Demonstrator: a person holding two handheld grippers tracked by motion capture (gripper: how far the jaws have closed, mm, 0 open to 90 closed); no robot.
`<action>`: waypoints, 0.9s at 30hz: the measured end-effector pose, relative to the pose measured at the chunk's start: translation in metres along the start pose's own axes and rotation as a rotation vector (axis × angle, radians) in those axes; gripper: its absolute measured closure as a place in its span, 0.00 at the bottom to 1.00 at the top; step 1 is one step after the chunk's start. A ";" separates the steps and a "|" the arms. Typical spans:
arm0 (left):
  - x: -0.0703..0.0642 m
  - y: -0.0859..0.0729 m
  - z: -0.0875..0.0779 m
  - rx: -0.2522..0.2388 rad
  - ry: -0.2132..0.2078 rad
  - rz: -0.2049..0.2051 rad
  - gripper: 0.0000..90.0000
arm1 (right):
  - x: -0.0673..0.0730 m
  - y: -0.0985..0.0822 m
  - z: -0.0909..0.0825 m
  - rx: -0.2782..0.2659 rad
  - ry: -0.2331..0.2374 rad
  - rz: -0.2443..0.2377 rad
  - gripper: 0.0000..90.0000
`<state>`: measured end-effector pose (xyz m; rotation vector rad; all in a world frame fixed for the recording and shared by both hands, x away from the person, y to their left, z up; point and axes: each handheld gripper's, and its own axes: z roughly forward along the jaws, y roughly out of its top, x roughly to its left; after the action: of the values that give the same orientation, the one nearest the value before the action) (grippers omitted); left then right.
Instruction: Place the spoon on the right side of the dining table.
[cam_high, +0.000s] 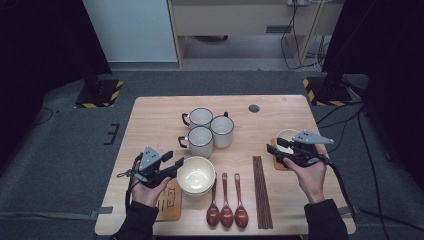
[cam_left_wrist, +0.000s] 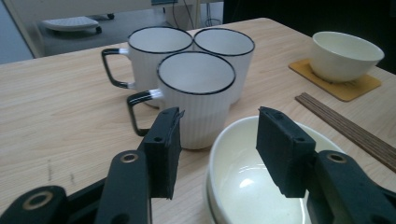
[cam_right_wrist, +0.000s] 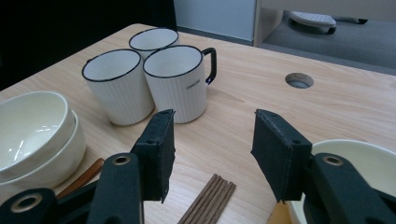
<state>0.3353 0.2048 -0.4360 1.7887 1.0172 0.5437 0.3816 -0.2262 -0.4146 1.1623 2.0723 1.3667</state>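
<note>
Even overhead light falls on the pale counter (cam_high: 160, 120), while the room around it sinks into near black at both sides. Shadows under the mugs (cam_high: 207, 131) are short and soft, and a small glare spot sits inside the stacked bowls (cam_left_wrist: 247, 182). The high view is grainy; the gripper views blur the claws close up.

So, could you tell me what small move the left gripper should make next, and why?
Probably ease the left gripper forward and down until its open jaws straddle the near rim of the stacked bowls, then close; nothing is between the jaws yet.
</note>
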 end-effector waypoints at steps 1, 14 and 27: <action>-0.003 0.000 0.001 0.002 -0.009 0.003 0.55 | 0.000 0.000 0.001 0.002 0.005 -0.003 0.55; -0.029 0.000 0.012 0.018 -0.071 0.035 0.57 | 0.011 -0.003 0.010 0.014 0.063 -0.002 0.57; -0.049 -0.002 0.020 0.029 -0.126 0.056 0.60 | 0.018 -0.004 0.015 0.024 0.080 -0.020 0.58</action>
<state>0.3224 0.1541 -0.4424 1.8574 0.8949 0.4464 0.3801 -0.2041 -0.4222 1.1105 2.1560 1.4039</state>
